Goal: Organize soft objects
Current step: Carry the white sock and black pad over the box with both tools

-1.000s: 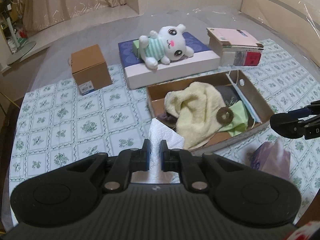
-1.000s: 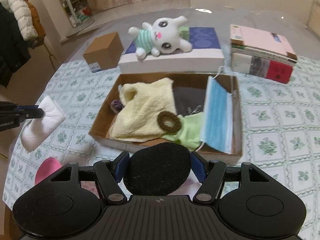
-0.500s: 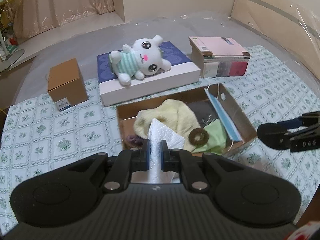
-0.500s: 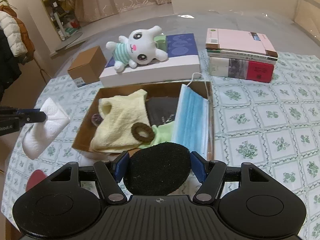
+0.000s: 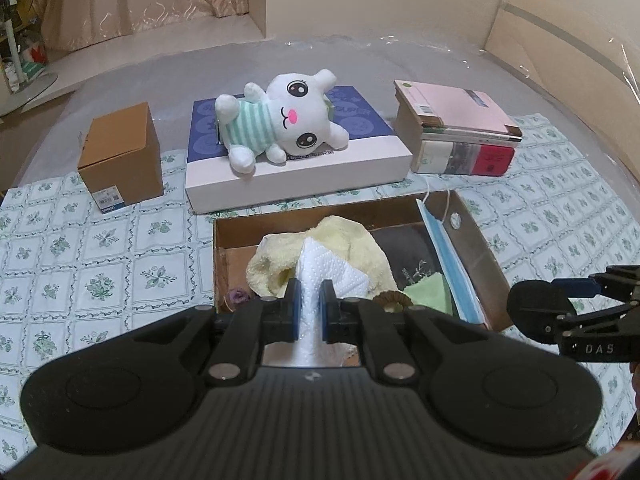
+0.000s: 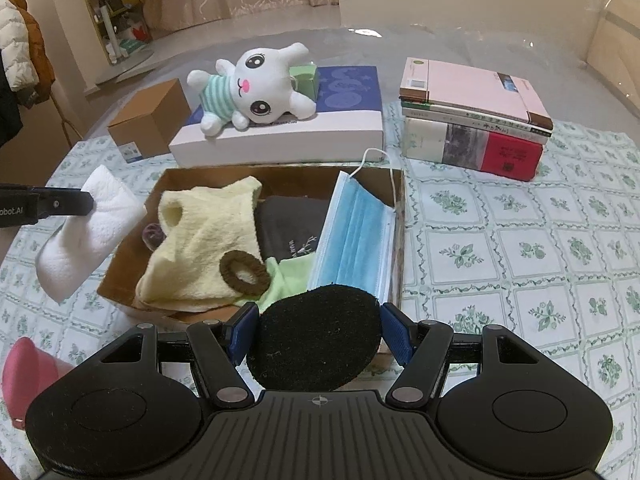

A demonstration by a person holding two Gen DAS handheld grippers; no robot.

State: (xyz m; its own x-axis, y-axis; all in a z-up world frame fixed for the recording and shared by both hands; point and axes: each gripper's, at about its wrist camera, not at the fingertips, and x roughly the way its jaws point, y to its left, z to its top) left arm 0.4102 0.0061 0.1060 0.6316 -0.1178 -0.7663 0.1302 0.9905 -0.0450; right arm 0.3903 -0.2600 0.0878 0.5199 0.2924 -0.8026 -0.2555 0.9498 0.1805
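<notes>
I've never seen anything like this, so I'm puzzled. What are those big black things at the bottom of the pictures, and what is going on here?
Those black things are two hand-held pinchers, like big tongs. A person holds one in each hand, and each has a small camera looking along its two fingers, so you get one picture per hand.

In the left hand's picture, the left gripper is shut on a white paper towel. In the right hand's picture, the right gripper squeezes a round black pad.

Both hang near a cardboard tray on a flowery tablecloth. In it lie a yellow towel, a blue face mask, a brown hair tie, a green cloth and something dark. Behind are a plush bunny on a flat box, a small brown box and books.

The job is tidying the soft things.
</notes>
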